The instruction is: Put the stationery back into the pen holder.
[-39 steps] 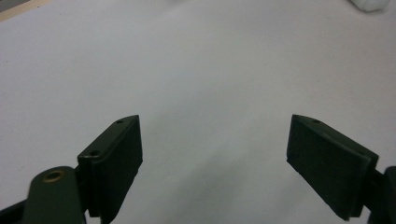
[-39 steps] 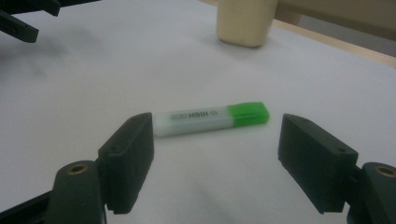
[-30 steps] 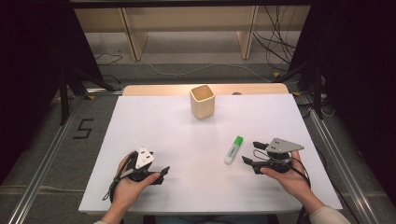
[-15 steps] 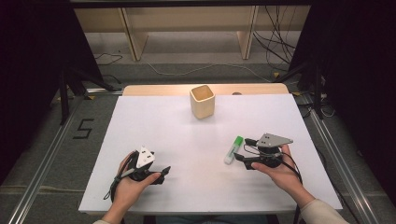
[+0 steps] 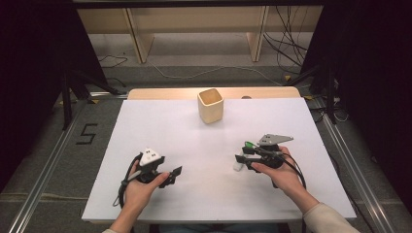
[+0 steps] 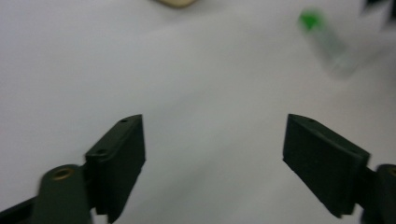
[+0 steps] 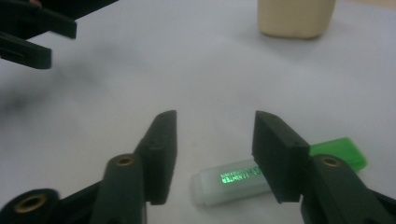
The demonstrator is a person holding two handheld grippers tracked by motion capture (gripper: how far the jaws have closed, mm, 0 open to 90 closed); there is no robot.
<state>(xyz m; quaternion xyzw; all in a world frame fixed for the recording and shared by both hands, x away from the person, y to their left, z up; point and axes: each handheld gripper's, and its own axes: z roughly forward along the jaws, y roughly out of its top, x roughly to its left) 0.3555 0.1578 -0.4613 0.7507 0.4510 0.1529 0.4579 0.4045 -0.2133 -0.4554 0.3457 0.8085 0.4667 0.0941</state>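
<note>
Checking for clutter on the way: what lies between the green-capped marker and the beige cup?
Nothing: in the high view, only bare white table separates the marker from the cup.

High view overhead facing forward-down, gripper views low over table [image 5: 160,121], both sharing the highlighter [image 7: 243,179].

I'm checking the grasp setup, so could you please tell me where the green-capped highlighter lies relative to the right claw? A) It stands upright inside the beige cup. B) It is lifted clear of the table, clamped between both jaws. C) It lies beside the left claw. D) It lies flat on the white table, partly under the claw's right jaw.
D: in the right gripper view the highlighter lies flat on the white table, its middle hidden behind the right jaw of the right claw, with a gap to the other jaw.
</note>
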